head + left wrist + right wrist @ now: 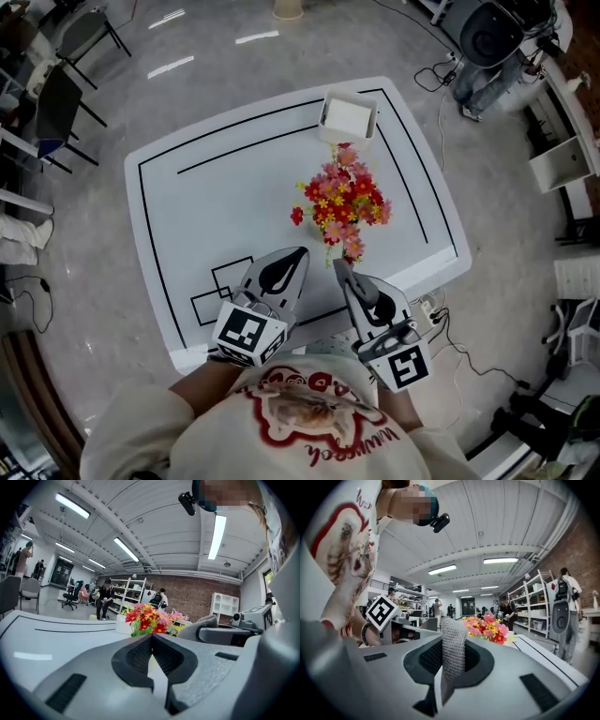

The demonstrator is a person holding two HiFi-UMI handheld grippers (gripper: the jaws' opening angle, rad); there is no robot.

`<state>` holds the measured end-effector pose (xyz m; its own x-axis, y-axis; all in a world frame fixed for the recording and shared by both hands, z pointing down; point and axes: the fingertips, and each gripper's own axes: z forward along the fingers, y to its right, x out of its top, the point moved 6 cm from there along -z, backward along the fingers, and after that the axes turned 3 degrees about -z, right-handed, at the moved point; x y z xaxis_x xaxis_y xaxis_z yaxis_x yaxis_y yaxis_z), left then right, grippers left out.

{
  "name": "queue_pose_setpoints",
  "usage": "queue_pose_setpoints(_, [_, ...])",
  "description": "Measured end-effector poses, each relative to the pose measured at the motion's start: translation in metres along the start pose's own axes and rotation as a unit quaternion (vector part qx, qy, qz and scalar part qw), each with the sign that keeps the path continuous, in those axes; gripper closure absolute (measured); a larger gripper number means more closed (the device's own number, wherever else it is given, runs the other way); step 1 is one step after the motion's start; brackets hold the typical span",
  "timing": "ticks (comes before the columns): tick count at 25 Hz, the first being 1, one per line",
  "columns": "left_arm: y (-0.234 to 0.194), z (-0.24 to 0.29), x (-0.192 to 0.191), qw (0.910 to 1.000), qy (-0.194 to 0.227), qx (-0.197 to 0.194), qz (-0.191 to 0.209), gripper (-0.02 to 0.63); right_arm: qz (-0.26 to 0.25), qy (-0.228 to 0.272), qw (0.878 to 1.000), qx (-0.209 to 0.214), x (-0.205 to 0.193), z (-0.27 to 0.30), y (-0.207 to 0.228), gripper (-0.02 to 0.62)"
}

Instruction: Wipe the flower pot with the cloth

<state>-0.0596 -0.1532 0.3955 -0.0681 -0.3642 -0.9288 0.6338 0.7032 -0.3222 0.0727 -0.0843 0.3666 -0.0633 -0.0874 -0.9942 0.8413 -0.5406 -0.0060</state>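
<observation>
- left gripper (151, 645): jaws pressed together, nothing between them. Probably free to steady the pot while the other one wipes.
- right gripper (338, 265): jaws nearly closed, pinching a grey knit cloth (453, 644). The cloth stands up past the fingertips, with a loose end hanging below the pads. Judged: this leaves a free flap to rub with.
- flowers (342, 202): red, pink and yellow bunch on the white table (187, 216), just ahead of both sets of fingertips, not touching. They sit straight ahead of the left tips and ahead and a bit right of the right tips.
- flower pot: under the blooms, body not made out in any view.
- white box (349, 116): beyond the flowers, well apart from the fingertips.
- Both grippers point near level at the bunch, side by side. Reads as the approach, no wiping contact yet.
- Risk: the cloth may catch the blooms before it reaches the pot.
</observation>
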Motion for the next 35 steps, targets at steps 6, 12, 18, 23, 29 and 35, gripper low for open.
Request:
queue_pose_setpoints(6, [-0.017, 0.019, -0.002, 0.9981, -0.004, 0.061, -0.008, 0.603, -0.059, -0.030, 0.987, 0.144, -0.007, -0.010, 0.037, 0.571])
queue_pose_setpoints(12, [-0.021, 0.036, 0.001, 0.9937, 0.003, 0.112, 0.000, 0.603, -0.084, -0.068, 0.963, 0.247, -0.017, -0.014, 0.096, 0.571])
queue_pose_setpoints(18, [-0.024, 0.050, -0.003, 0.9865, -0.001, 0.163, 0.005, 0.603, -0.129, -0.101, 0.950, 0.265, -0.020, 0.002, 0.168, 0.571])
queue_pose_setpoints(23, [-0.032, 0.058, -0.008, 0.9804, -0.004, 0.197, -0.005, 0.603, -0.188, -0.105, 0.922, 0.322, -0.018, 0.044, 0.204, 0.571])
queue_pose_setpoints(29, [-0.046, 0.067, -0.010, 0.9724, -0.007, 0.233, -0.018, 0.603, -0.211, -0.086, 0.906, 0.357, -0.015, 0.103, 0.231, 0.571])
queue_pose_setpoints(35, [-0.052, 0.072, -0.014, 0.9684, -0.011, 0.248, -0.025, 0.603, -0.217, -0.076, 0.860, 0.455, -0.015, 0.173, 0.216, 0.571])
